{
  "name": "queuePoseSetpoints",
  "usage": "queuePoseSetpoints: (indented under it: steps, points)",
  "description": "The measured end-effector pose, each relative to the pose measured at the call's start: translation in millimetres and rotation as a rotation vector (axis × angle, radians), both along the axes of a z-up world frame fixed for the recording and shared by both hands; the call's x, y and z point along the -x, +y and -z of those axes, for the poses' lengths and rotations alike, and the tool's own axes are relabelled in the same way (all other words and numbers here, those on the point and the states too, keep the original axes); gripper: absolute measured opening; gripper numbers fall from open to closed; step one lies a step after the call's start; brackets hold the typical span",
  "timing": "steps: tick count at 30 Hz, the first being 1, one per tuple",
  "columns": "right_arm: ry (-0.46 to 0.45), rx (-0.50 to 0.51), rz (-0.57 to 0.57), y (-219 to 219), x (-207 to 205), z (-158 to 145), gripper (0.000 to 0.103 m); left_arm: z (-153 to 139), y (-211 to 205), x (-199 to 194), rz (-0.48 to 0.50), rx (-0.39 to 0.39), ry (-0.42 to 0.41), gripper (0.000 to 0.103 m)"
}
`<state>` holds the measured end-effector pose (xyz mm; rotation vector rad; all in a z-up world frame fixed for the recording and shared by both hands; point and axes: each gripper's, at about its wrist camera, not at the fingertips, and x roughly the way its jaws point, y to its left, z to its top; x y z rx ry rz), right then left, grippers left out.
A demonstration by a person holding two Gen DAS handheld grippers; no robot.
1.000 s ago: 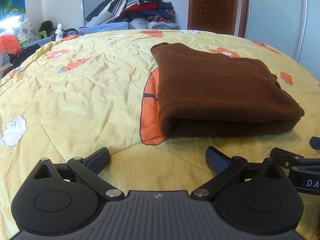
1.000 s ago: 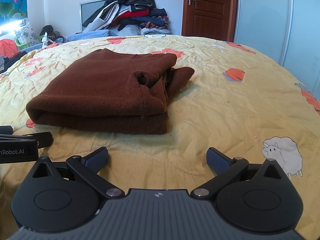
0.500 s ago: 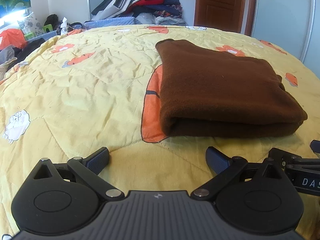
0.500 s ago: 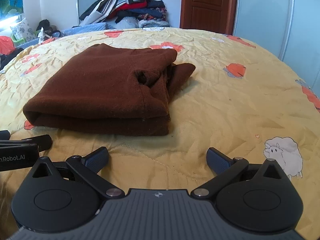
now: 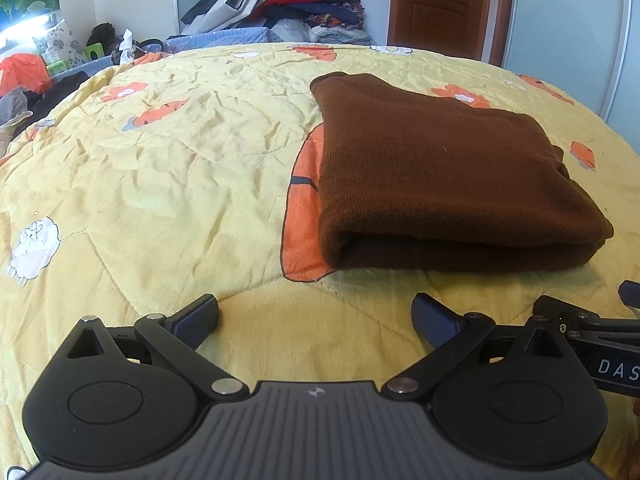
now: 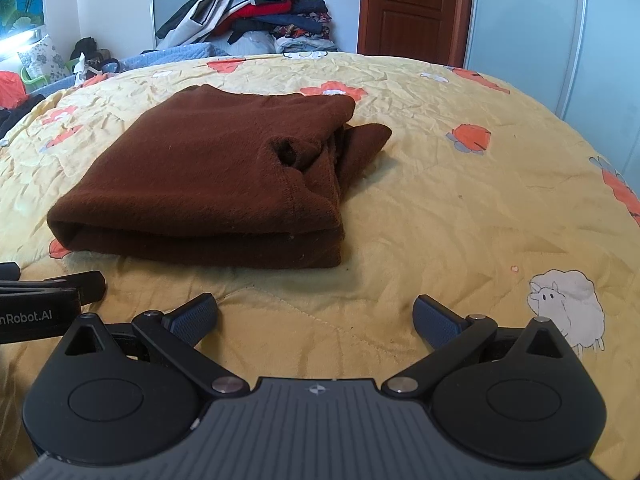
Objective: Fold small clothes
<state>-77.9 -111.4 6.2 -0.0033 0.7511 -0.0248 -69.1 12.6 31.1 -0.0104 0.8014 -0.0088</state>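
Hovering low over the near edge of a yellow quilt [image 5: 180, 168]: left gripper [image 5: 316, 316] and right gripper [image 6: 316, 314], side by side, both with fingers spread wide and grasping nothing. Lying just beyond them, untouched, a folded brown garment [image 5: 440, 176] [image 6: 216, 176]. Showing only partly at the far right side, its bunched inner layers, hard to make out.
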Motion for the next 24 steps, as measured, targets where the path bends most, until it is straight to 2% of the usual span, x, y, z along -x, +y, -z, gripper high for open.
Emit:
queuePoseSetpoints:
  steps: [24]
  points:
    - [0.002, 0.0, 0.0, 0.7, 0.2, -0.4, 0.103, -0.6, 0.0, -1.4, 0.0, 0.001, 0.011, 0.103]
